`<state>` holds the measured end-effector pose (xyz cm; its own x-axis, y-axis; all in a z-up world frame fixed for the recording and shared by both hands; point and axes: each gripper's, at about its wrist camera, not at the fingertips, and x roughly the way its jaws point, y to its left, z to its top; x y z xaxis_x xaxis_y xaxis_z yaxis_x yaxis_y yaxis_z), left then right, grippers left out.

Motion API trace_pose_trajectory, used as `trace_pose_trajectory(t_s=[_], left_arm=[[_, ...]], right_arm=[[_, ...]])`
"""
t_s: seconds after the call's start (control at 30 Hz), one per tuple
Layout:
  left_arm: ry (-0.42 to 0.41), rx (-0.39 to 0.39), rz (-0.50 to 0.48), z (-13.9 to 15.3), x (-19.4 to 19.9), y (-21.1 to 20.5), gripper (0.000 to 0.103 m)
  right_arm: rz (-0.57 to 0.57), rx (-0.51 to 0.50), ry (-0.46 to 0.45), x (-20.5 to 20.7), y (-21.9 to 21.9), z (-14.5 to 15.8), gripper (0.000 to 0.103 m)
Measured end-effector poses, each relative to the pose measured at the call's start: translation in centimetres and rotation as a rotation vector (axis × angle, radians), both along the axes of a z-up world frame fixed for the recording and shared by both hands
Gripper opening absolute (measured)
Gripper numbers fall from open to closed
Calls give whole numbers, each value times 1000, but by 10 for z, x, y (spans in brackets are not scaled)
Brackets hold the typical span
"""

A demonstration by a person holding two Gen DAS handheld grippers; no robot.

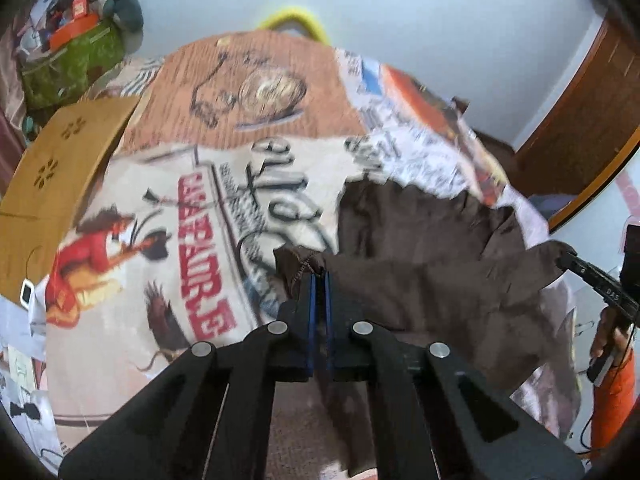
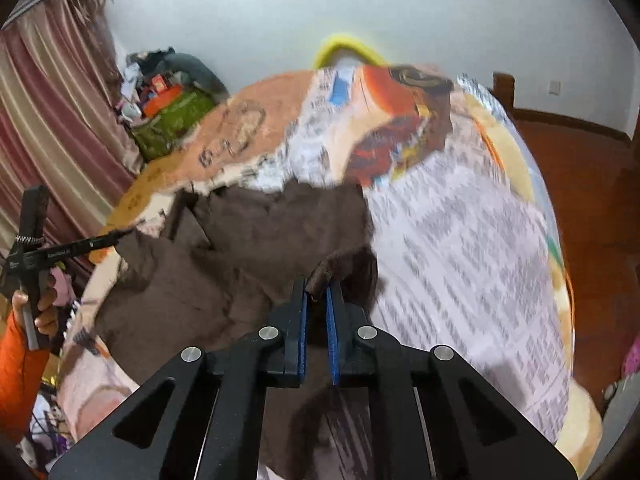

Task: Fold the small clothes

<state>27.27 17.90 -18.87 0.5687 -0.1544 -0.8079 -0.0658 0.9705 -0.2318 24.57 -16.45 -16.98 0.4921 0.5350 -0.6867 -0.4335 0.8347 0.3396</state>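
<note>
Left gripper [image 1: 319, 280] pinching brown garment [image 1: 432, 240] corner; right gripper [image 2: 317, 284] likewise (printed bedsheet [image 2: 460, 248] beneath).

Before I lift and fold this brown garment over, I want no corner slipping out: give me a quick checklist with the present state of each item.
1. Left gripper shut on a corner of the brown garment: ok, the hem sits between the closed pads.
2. Right gripper shut on the garment's other corner: ok, a bunched edge is pinched at the tips.
3. Fabric between the two grips free of snags: cannot tell, it is rumpled and blurred.
4. Garment resting on the printed cloth: ok.
5. Space on the cloth beyond the garment to lay the fold: ok, nothing lies there.
6. Grip depth enough to hold through a lift: cannot tell.
</note>
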Motion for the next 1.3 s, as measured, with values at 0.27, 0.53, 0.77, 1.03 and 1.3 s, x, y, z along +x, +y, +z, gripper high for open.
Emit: trace_pose_trajectory(t_s=[0.27,0.53,0.77,1.03,1.3], left_arm=[[-41,-6,88,21,44,16,0],[40,-23,130,-12,82,36,0],[56,88,0,-25,60,4,14],[84,173,-63,-32,15,-28,84],[190,199,-90,-63,6,-48,84]], right_arm=[[-90,55,-70,30,-7,18,7],[-138,42,-45,68,-6,8,7],[-143,-45,20,81,-2,-11,34],[-86,-47,-49,43,1,6,54],[147,-145,-23,3,47,-11,54]])
